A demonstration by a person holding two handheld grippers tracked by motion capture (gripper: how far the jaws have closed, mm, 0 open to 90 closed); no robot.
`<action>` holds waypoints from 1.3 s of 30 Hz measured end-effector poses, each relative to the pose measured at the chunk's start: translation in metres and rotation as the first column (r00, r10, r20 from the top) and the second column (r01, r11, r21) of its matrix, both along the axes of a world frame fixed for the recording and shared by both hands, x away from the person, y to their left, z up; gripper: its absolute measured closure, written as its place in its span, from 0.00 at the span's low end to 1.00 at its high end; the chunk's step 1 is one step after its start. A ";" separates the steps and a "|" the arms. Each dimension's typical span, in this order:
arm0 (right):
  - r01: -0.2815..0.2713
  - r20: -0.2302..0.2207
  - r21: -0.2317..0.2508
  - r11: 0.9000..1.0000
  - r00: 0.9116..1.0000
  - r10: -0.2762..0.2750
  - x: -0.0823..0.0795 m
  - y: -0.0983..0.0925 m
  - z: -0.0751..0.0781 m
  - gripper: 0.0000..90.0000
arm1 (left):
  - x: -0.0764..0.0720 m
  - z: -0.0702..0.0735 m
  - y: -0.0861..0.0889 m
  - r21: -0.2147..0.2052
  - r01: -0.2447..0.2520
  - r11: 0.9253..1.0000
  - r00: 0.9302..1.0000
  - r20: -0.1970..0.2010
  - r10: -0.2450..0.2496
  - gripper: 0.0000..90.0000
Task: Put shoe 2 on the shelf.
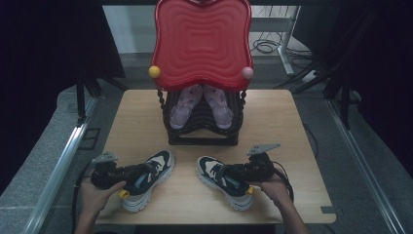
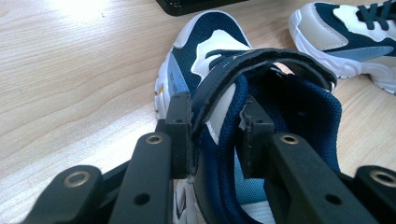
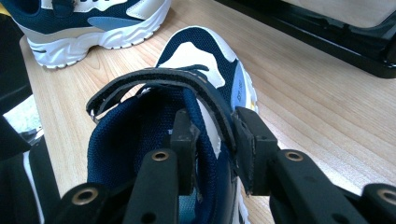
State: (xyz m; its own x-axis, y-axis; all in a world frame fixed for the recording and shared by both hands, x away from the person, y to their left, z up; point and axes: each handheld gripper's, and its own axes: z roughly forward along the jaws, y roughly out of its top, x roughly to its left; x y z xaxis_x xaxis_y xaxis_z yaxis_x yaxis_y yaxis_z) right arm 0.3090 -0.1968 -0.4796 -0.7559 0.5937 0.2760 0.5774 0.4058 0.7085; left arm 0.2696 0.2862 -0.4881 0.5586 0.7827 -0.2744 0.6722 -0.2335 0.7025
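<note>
Sneakers lie side by side at the near edge of the table [image 1: 146, 112], toes angled toward the rack, and each is gripped at its collar. The left sneaker [image 1: 146, 179] sits at the left of the high view; the left gripper [image 1: 139, 173] comes in from behind the heel, one jaw outside the upper and strap, the other down inside the opening. In the left gripper view the fingers [image 2: 180, 121] press the side wall of that shoe [image 2: 219, 93] between them, so the jaws stand narrow, clamped on the collar wall. The right sneaker [image 1: 224, 181] mirrors it: the right gripper [image 1: 233, 176] pinches its collar the same way, one pad inside the padded lining, one outside against the strap [image 3: 154, 79], as the right gripper view shows on that shoe [image 3: 201, 60]. Such a hold on the collar wall probably gives a firm purchase for lifting a soft shoe without crushing the toe. Both soles rest on the wood, so neither shoe looks lifted yet. Farther back stands a black shoe rack [image 1: 202, 129] with a pair of pink sandals [image 1: 202, 105] on its lower tier, and a red top shelf [image 1: 202, 41] above; judging by the layout, the sneakers seem bound for that rack.
</note>
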 end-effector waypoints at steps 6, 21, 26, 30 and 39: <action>0.034 0.027 0.020 0.999 0.999 -0.034 -0.005 -0.006 0.000 0.81 | -0.001 0.001 0.002 -0.012 -0.017 1.000 1.000 0.007 0.017 0.79; 0.110 0.088 0.166 0.980 0.988 -0.126 -0.019 -0.031 0.001 0.81 | -0.005 0.007 0.007 -0.105 -0.037 0.994 0.998 0.053 0.042 0.79; 0.140 0.112 0.215 0.967 0.980 -0.166 -0.027 -0.042 -0.001 0.81 | -0.005 0.006 0.007 -0.132 -0.044 0.990 0.997 0.055 0.052 0.79; 0.156 0.108 0.246 0.957 0.976 -0.187 -0.031 -0.051 -0.002 0.81 | -0.005 0.006 0.007 -0.148 -0.046 0.988 0.997 0.061 0.056 0.79; 0.195 0.108 0.292 0.936 0.966 -0.234 -0.036 -0.062 -0.003 0.81 | -0.009 0.008 0.015 -0.193 -0.072 0.978 0.993 0.080 0.089 0.79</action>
